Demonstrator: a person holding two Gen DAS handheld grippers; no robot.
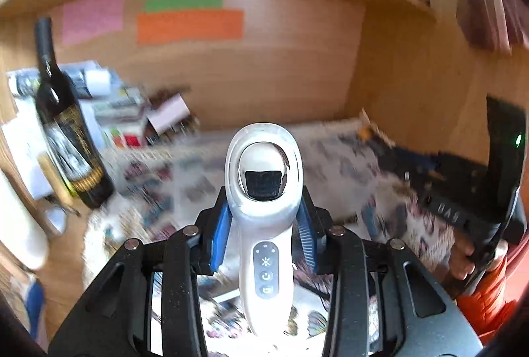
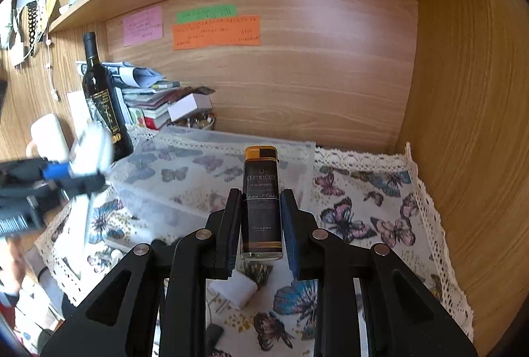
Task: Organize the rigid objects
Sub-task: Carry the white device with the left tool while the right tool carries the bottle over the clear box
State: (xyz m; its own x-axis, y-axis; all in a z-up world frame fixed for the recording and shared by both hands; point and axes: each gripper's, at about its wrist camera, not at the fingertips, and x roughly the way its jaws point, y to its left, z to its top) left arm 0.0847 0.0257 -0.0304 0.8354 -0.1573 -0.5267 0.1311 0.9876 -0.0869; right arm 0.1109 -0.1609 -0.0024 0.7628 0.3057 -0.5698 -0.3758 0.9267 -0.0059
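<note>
Left wrist view: left hand-held gripper (image 1: 264, 231) clenched on a white handheld device (image 1: 263, 208), blue pads pressed against its neck, head with a shiny oval window pointed forward, three buttons down the handle. Held up above the butterfly-patterned cloth (image 1: 413, 218) on the counter (background smeared by blur). Dark wine bottle (image 1: 66, 138) upright at the left, in front of a stack of papers (image 1: 109, 105). Pink, green and orange notes (image 1: 190, 26) stuck on the wooden back panel. At the far right, fingers of a hand (image 1: 463, 257) wrapped around black gear.

Right wrist view: right hand-held gripper (image 2: 261, 218) clenched on a dark flat bottle (image 2: 262, 201) with an amber cap and a "Certificate" label, upright between the pads, over the near edge of a clear plastic box (image 2: 205, 158) set on the cloth. Small white block (image 2: 236, 291) on the cloth just below the gripper. At the left, blurred, the other gripper with the white device.
</note>
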